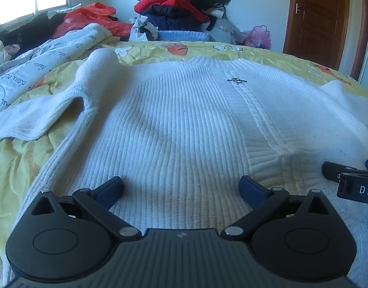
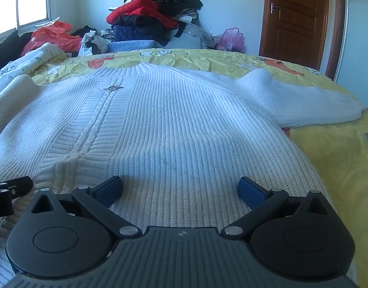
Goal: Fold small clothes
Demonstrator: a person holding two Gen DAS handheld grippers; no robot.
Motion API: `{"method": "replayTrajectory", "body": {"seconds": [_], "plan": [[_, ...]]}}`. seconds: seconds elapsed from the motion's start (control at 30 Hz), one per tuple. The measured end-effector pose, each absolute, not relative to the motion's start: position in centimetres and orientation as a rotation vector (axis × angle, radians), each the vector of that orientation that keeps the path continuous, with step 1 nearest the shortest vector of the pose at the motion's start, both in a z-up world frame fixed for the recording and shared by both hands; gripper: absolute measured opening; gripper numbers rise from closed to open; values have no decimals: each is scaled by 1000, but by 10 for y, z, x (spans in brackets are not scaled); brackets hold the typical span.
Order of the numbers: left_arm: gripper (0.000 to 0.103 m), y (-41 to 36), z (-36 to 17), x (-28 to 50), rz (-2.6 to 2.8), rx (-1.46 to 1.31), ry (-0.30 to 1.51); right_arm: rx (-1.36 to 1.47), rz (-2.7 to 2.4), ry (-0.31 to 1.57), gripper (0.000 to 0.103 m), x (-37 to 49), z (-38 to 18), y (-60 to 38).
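Note:
A white ribbed knit sweater (image 1: 184, 124) lies spread flat on the yellow bedspread (image 1: 23, 158), its collar toward the far side and a small metal clasp (image 1: 236, 80) on its front band. The left sleeve (image 1: 40, 110) lies bent out to the left. In the right wrist view the same sweater (image 2: 179, 124) has its right sleeve (image 2: 311, 105) stretched out to the right. My left gripper (image 1: 181, 187) hovers open over the lower left part of the sweater, nothing between its blue pads. My right gripper (image 2: 180, 188) is open over the lower right part, also empty.
A high pile of red, black and navy clothes (image 1: 181, 7) stands against the far wall. An orange plastic bag (image 1: 92, 19) and a printed white quilt (image 1: 40, 62) lie at the left. A pink bag (image 1: 258, 36) sits beside the brown door (image 1: 320, 16).

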State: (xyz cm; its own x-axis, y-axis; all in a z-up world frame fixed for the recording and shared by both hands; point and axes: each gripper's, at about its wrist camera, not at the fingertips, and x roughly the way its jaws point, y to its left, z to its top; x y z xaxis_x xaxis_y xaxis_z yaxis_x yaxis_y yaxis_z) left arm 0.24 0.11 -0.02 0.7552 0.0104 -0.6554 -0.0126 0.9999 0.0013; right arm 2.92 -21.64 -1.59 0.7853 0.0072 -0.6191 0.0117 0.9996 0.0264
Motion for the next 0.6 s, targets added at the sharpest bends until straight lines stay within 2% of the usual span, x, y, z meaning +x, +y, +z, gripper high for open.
{"method": "replayTrajectory", "body": {"seconds": [0.6], "plan": [[103,-2,0,-3,19,5,704,30,-2,667,103,29,-16,-216]]}}
